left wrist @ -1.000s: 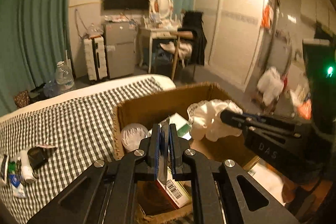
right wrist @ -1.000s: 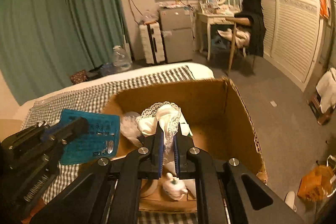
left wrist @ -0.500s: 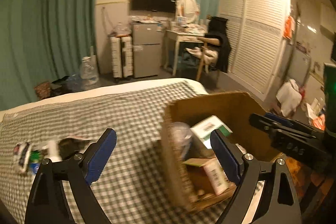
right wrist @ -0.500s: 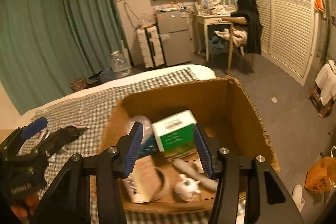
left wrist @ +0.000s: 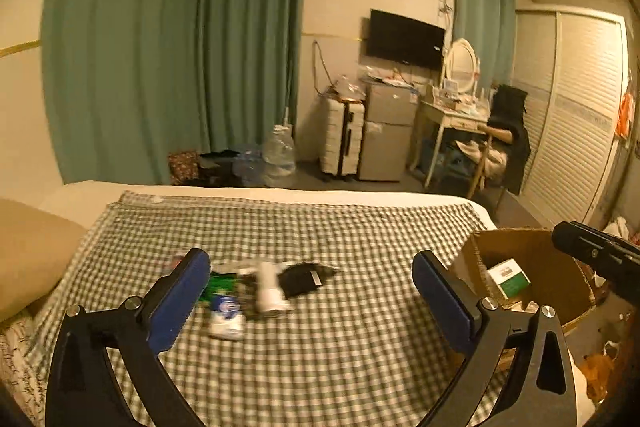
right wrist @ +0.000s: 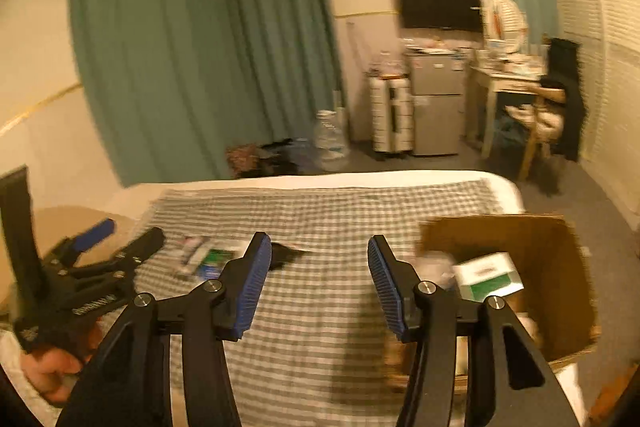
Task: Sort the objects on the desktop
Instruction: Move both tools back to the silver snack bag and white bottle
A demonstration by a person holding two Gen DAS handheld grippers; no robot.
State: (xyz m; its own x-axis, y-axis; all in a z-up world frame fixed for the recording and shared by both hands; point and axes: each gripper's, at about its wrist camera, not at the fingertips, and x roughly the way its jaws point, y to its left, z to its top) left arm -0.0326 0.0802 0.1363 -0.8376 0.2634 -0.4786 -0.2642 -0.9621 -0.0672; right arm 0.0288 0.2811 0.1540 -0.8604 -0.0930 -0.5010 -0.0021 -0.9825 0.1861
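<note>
Left tongs (left wrist: 311, 291) spread wide, nothing between the pads; jaws have just been opening. Right tongs (right wrist: 319, 277) spread about halfway, also empty, width steady over the last moment. Both hover above the checked blanket (left wrist: 320, 227) on the bed, aimed down toward the loose items.

Step in hand, by my read: between picks, both tongs free and turning back to the remaining pile. Cardboard box (right wrist: 560, 267) sits at the bed's right edge, already holding a green-and-white carton (right wrist: 488, 277) and other bits.

Still to sort: a small cluster in the middle of the blanket, a white tube (left wrist: 267, 287), a black pouch-like thing (left wrist: 300, 279), a blue-and-white packet (left wrist: 226, 315), a green packet (left wrist: 220, 283). They touch or overlap.

Next move calls for picking 1 item off the edge of the cluster, tongs lowered around it, then closing. The tube looks the easiest target.

Hard to read: motion blur smears the cluster, labels unreadable, exact item count unclear. Box interior mostly hidden behind its wall and the right tongs. A hand (right wrist: 48, 367) on the left tool is cut off at the frame edge.
</note>
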